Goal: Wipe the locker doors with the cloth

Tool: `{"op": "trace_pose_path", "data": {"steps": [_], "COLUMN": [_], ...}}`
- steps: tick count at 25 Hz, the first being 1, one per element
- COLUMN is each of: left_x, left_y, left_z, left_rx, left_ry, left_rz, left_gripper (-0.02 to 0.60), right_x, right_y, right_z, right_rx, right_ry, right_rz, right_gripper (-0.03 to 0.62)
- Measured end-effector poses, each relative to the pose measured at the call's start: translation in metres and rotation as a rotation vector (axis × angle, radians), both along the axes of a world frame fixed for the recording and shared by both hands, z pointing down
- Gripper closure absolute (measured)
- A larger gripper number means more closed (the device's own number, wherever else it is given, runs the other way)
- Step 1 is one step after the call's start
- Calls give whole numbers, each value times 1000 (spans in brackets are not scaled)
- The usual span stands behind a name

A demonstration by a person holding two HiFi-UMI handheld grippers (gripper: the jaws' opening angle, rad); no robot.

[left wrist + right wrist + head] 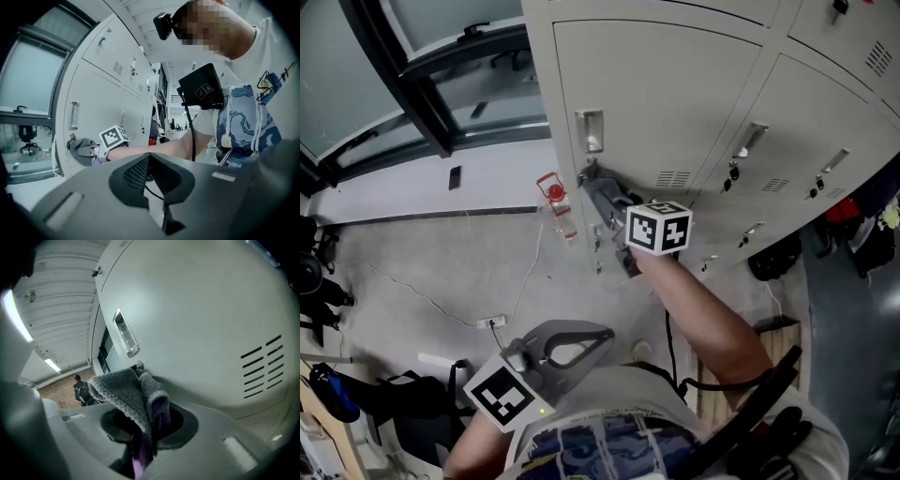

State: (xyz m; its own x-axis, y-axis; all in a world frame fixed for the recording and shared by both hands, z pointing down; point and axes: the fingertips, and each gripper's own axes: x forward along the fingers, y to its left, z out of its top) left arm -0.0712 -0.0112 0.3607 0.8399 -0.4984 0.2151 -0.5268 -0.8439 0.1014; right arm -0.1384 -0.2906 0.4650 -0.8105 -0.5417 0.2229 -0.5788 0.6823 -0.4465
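Note:
A grey cloth (598,192) is pinched in my right gripper (614,216), which is shut on it. The cloth is pressed against the pale locker door (675,84) just below its recessed metal handle (589,131). In the right gripper view the cloth (126,394) bunches up out of the gripper (145,427), with the handle (125,333) above it and the door (201,319) filling the frame. The left gripper view shows the cloth (79,150) on the door (93,98) from the side. My left gripper (605,335) hangs low near my body, shut and holding nothing.
More locker doors with keys (731,173) run to the right. On the floor by the locker's corner stands a bottle with a red cap (558,208). A power strip and cable (492,322) and dark bags (394,394) lie at the left. A window wall (412,66) runs behind.

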Motion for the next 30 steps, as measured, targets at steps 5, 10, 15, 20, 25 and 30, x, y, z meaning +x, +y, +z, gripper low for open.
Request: {"op": "trace_pose_path", "data": {"steps": [5,10,15,20,25,30], "left_x": [7,22,42,63,79,84], "left_y": [-3,-7,-10,-15,-16,-21], "left_z": [2,-1,0,-3,-5,-7], "left_rx": [-8,-6,-3,1,9,12], "left_ry": [-1,9,1,14,23,40], "left_rz": [17,45,88,132,169,158], "left_gripper": [578,578,578,578,578,578], "right_x": [14,49,92,146,189,211], "right_y": [-8,-19,-27,-37,-42,-50], "right_z": [-4,-9,-13,-12,-7,-2], "right_rx": [-19,-25,-23,-20,-28,-28], "right_ry": [-37,-60,-75,-72,-62,-52], "right_rz": [39,102,170,261,337,377], "right_gripper": [508,508,508,508,508,508]}}
